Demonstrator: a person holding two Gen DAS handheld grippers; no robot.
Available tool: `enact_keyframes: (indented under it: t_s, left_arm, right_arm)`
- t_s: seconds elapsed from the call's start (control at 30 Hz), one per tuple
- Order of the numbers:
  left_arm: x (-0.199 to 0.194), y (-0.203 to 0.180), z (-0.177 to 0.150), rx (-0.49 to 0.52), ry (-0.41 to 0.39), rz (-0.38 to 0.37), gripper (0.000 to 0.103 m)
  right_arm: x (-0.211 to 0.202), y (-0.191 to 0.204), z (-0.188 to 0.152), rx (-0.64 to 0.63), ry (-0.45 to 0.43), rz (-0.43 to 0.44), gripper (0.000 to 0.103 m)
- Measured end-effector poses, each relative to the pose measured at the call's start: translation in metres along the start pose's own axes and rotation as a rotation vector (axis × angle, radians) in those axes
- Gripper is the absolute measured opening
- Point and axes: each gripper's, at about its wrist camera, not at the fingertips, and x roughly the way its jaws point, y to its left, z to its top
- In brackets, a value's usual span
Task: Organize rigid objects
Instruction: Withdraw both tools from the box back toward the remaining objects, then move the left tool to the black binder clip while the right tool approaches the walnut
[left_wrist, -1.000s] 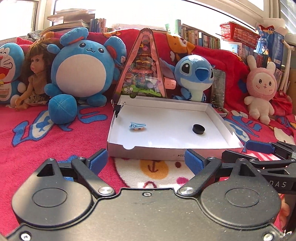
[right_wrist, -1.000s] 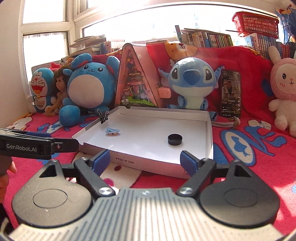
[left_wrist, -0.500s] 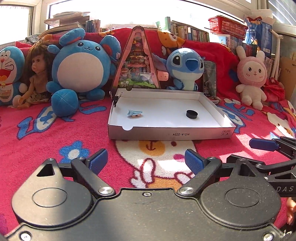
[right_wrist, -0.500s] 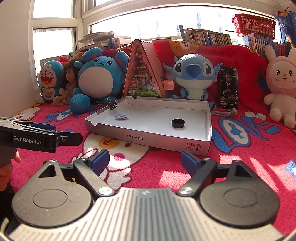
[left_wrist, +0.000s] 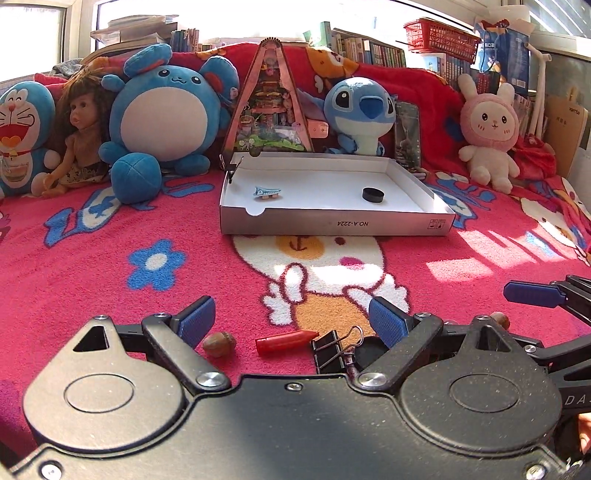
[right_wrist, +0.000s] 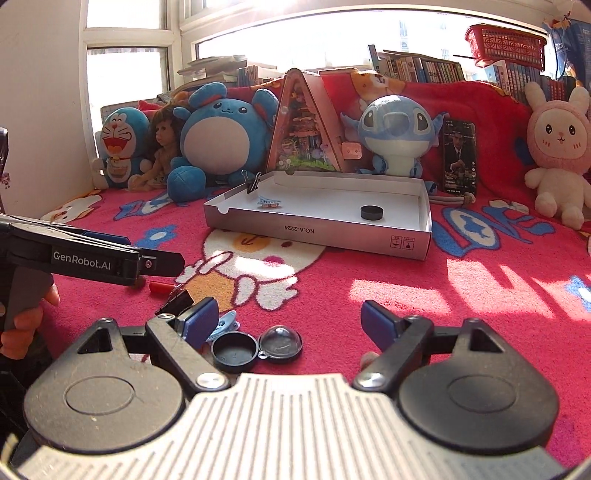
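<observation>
Both grippers, the left gripper (left_wrist: 291, 317) and the right gripper (right_wrist: 288, 321), are held wide open and empty. Compared with a second ago, they have been drawn back from the white box (left_wrist: 332, 223), so loose items are now brought into view; another pick is likely. Between the left fingers lie an acorn (left_wrist: 219, 343), a red crayon (left_wrist: 284, 339) and a binder clip (left_wrist: 332, 350). Between the right fingers lie a black cap (right_wrist: 234, 350) and a clear dome (right_wrist: 280, 343). Already in the box, well ahead, are a blue clip (left_wrist: 266, 192) and a black disc (left_wrist: 373, 194).

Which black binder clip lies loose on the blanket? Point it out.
The black binder clip between the left gripper's jaws, beside the red crayon; the other black binder clip grips the white cardboard tray's corner.
</observation>
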Motion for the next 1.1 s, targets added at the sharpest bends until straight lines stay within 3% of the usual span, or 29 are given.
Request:
enact_keyframes:
  t_s: [0.07,0.2,0.33,0.4,0.7,1.1]
  left_arm:
    - [-0.001,0.002,-0.004,-0.016,0.013,-0.003,0.089]
    - [-0.003,0.008,-0.007,-0.062,0.044,-0.034,0.073]
    - [-0.007,0.007,-0.009,-0.053,0.036,-0.038,0.064]
    - [-0.009,0.005,-0.011,-0.047,0.038,-0.036,0.054]
    - [-0.003,0.006,-0.019,-0.071,0.087,-0.061,0.033]
    - [0.004,0.007,-0.021,-0.089,0.092,-0.041,0.026]
  right_arm:
    - [-0.003,0.004,-0.004,-0.012,0.002,-0.008,0.091]
    - [-0.004,0.011,-0.012,-0.013,0.009,-0.018,0.091]
    - [-0.006,0.015,-0.018,-0.002,0.012,-0.014,0.091]
    - [-0.006,0.017,-0.021,0.000,0.014,-0.012,0.091]
    - [-0.010,0.027,-0.028,0.011,0.026,0.057,0.089]
    - [-0.012,0.044,-0.032,-0.019,0.031,0.129,0.067]
